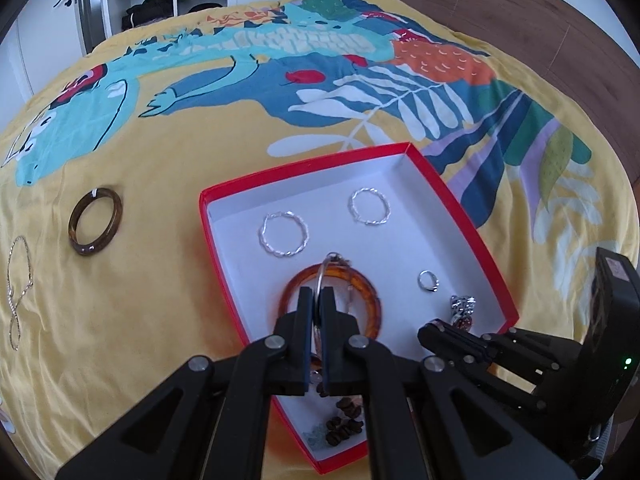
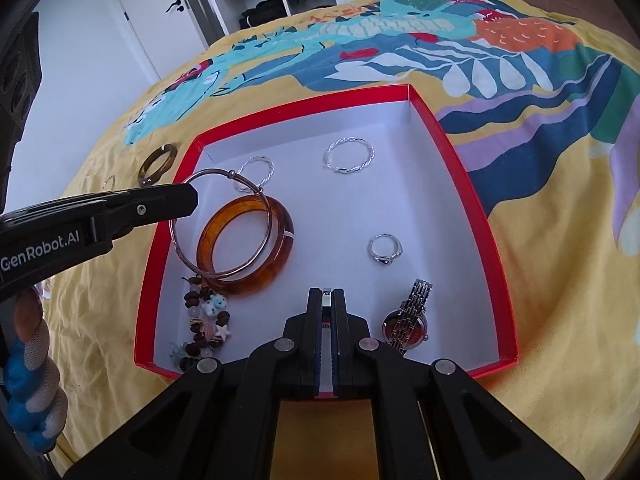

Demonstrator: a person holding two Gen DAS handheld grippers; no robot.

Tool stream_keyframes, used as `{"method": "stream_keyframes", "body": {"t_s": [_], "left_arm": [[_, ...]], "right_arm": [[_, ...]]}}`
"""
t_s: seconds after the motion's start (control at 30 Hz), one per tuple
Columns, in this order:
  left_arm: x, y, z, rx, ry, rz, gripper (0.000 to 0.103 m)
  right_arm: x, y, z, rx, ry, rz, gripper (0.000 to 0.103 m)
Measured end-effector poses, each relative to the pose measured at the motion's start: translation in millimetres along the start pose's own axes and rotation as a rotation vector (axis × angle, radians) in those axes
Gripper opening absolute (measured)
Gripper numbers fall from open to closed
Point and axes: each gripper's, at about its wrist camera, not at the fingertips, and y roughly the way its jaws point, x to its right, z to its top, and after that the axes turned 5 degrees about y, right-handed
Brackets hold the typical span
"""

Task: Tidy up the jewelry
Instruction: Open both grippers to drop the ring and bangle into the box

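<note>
A red box (image 1: 460, 200) (image 2: 472, 184) with a white inside lies on the bed. It holds two twisted silver bangles (image 1: 285, 234) (image 2: 350, 156), an amber bangle (image 2: 280, 256), a silver ring (image 2: 385, 250), a watch (image 2: 408, 316) and a bead bracelet (image 2: 206, 320). My left gripper (image 1: 317, 292) (image 2: 192, 196) is shut on a thin silver hoop bangle (image 2: 180, 248) and holds it over the amber bangle. My right gripper (image 2: 327, 294) (image 1: 426, 330) is shut on a small silver piece (image 2: 326, 300) above the box's near side.
A dark brown bangle (image 1: 94, 222) (image 2: 158, 164) and a thin chain (image 1: 18, 280) lie on the yellow patterned bedspread (image 1: 140, 300) left of the box. An open wardrobe and a white door stand beyond the bed.
</note>
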Motion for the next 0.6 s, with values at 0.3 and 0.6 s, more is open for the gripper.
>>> {"method": "stream_keyframes", "body": {"t_s": [0.3,0.6], "left_arm": [[-8.8,13.6,-13.5,-0.076,-0.033,0.008,0.007],[-9.1,-12.7,-19.1,-0.049,-0.044,0.005,0.024]], "right_arm": [[-1.0,-3.0,2.2,-0.003,-0.006,-0.027,0.027],[0.0,-29.3,-2.1,0.020,-0.001,-0.057,0.033]]}}
